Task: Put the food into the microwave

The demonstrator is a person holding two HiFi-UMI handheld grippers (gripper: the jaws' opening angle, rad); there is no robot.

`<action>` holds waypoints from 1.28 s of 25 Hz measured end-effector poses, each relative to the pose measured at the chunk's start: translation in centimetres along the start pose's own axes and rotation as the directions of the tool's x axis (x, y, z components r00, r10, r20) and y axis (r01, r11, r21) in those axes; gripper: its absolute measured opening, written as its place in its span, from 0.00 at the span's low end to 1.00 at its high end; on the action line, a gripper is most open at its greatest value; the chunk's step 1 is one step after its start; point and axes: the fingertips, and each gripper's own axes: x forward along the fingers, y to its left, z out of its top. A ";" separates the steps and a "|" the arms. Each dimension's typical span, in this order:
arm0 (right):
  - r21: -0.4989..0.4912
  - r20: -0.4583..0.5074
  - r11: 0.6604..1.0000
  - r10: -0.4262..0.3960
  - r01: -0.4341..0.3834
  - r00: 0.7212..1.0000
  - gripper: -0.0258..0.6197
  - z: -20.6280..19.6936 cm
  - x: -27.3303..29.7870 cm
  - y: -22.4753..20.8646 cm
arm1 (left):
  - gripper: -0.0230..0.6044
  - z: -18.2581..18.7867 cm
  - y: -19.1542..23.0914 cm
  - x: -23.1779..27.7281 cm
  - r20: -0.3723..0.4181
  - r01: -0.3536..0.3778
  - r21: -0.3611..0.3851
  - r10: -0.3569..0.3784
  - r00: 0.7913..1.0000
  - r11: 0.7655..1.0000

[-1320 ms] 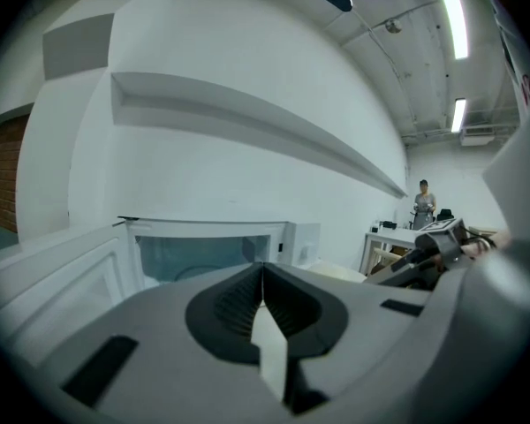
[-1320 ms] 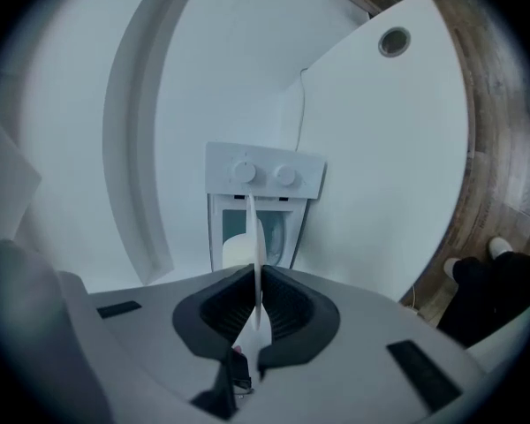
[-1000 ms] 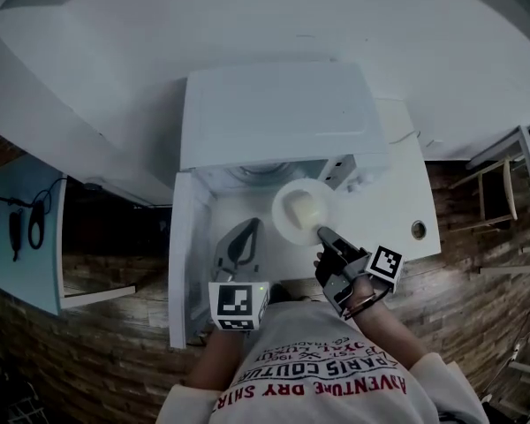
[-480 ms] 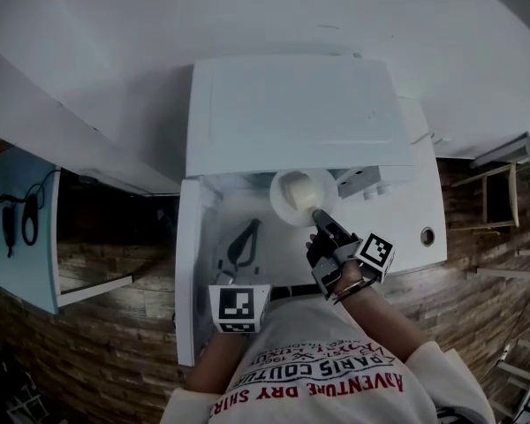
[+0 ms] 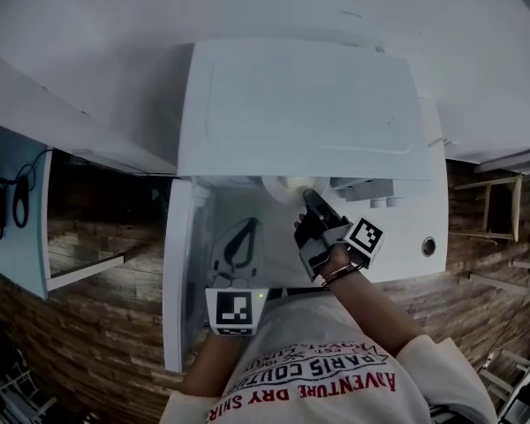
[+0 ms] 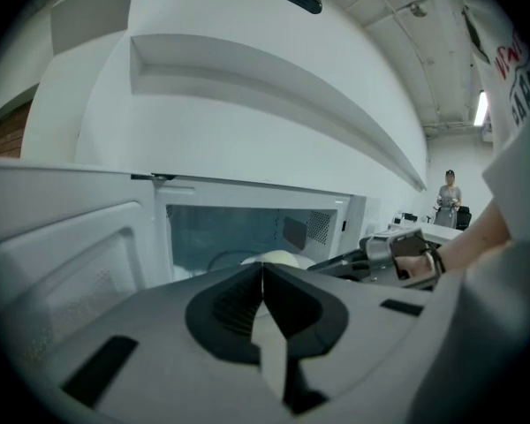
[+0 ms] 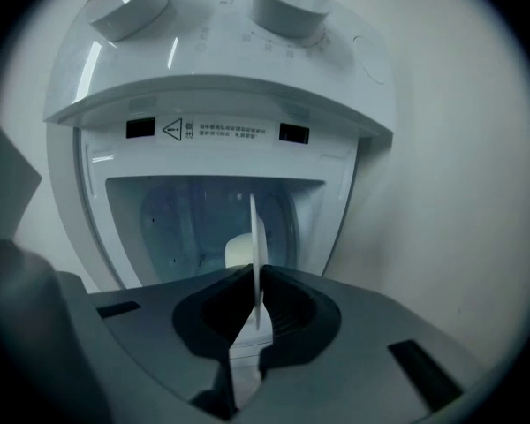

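Observation:
The white microwave (image 5: 300, 113) stands with its door (image 5: 181, 272) swung open to the left. My right gripper (image 5: 307, 200) is shut on the rim of a white plate (image 5: 281, 190), which reaches into the cavity and is largely hidden under the microwave's top. In the right gripper view the plate (image 7: 258, 246) stands edge-on between the jaws, with a pale lump of food (image 7: 237, 250) on its left side, in front of the cavity (image 7: 185, 219). My left gripper (image 5: 238, 253) hangs shut and empty in front of the open door. Its view shows the plate (image 6: 278, 258) and the right gripper (image 6: 397, 250) at the opening.
Two knobs (image 7: 287, 3) sit on the control panel to the right of the cavity. The microwave rests on a white table (image 5: 406, 237) with a round hole (image 5: 428, 246). A wooden chair (image 5: 499, 197) stands at the right. A person (image 6: 449, 197) is far off.
The right gripper has carried the plate forward, from in front of the microwave into its opening, so most of the plate is now hidden. The left gripper shifted slightly.

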 end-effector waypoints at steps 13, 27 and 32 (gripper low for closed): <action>-0.025 0.063 1.000 0.004 -0.002 0.998 0.09 0.2 5.0 0.5 | 0.05 -0.6 0.3 0.1 -0.019 0.001 -0.037 -0.002 1.000 0.999; -0.228 0.054 0.974 0.008 0.005 0.999 0.10 0.4 7.3 1.3 | 0.05 -0.6 0.7 -0.1 -0.023 0.029 -0.087 -0.031 0.999 0.996; -0.429 -0.065 0.903 -0.006 -0.022 0.998 0.17 -1.3 7.8 2.0 | 0.05 -0.4 0.5 -0.1 -0.007 0.057 -0.087 -0.058 0.998 0.995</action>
